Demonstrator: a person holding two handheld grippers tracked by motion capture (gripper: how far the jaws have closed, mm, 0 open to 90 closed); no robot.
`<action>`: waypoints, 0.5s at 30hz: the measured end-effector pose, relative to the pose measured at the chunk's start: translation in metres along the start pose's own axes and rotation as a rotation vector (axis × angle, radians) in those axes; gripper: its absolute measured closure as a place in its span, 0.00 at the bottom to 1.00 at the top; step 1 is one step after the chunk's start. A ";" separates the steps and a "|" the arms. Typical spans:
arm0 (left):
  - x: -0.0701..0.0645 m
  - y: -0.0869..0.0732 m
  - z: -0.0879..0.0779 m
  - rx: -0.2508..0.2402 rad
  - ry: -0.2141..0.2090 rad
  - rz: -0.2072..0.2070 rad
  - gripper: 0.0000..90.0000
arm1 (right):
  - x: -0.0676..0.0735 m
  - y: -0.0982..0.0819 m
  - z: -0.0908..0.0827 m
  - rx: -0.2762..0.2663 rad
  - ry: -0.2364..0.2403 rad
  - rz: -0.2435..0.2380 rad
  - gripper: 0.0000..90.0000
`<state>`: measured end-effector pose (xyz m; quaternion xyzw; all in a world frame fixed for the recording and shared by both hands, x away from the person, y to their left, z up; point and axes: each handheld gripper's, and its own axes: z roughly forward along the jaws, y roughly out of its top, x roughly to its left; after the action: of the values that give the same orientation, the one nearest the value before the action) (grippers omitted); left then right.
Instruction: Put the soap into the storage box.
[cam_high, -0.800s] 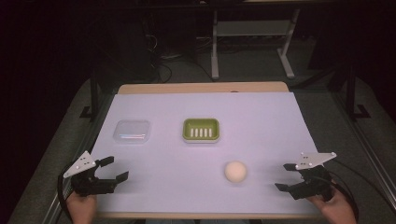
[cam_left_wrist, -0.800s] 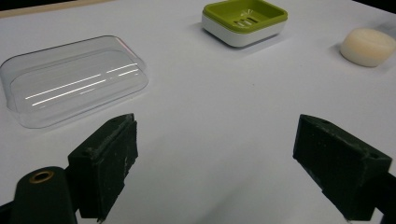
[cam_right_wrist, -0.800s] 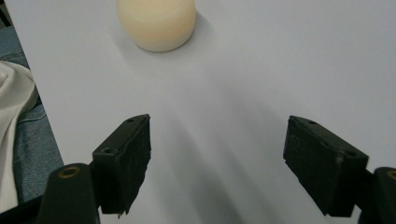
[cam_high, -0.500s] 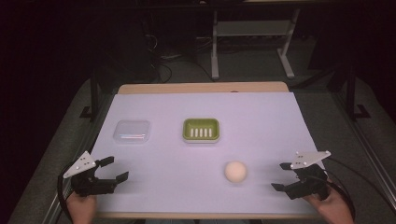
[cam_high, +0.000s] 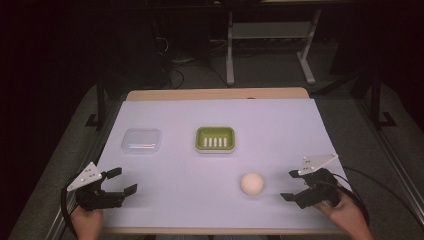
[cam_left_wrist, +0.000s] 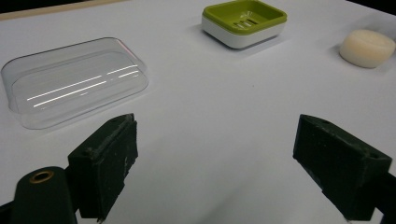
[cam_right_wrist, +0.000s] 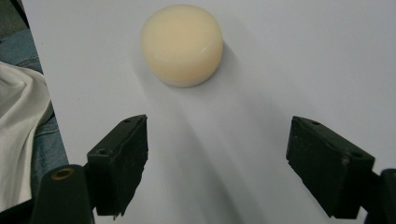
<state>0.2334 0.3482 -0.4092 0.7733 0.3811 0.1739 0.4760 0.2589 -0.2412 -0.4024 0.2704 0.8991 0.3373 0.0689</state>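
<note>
The right gripper (cam_high: 292, 185) is gaping wide just right of the soap (cam_high: 252, 184). The left gripper (cam_high: 121, 181) is hovering, jaws wide, near the lid (cam_high: 142, 140).

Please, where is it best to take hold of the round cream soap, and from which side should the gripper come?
Probably across the round side wall of the soap. It lies flat on the table, apart from the green dish, with free space all around. The open right gripper is nearest and already faces it, so come low from that side, one of the jaws on each side.
</note>
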 end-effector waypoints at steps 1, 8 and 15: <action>0.000 0.000 0.000 -0.002 0.000 -0.002 0.15 | 0.000 0.002 0.001 0.004 0.004 -0.004 0.22; -0.001 0.000 0.000 -0.002 0.000 -0.002 0.15 | 0.001 0.018 0.011 0.040 0.015 -0.026 0.21; -0.001 0.000 0.001 -0.001 -0.004 0.000 0.15 | 0.003 0.033 0.022 0.063 0.028 -0.058 0.20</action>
<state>0.2330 0.3466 -0.4090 0.7735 0.3801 0.1725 0.4770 0.2776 -0.2061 -0.3981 0.2413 0.9177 0.3104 0.0576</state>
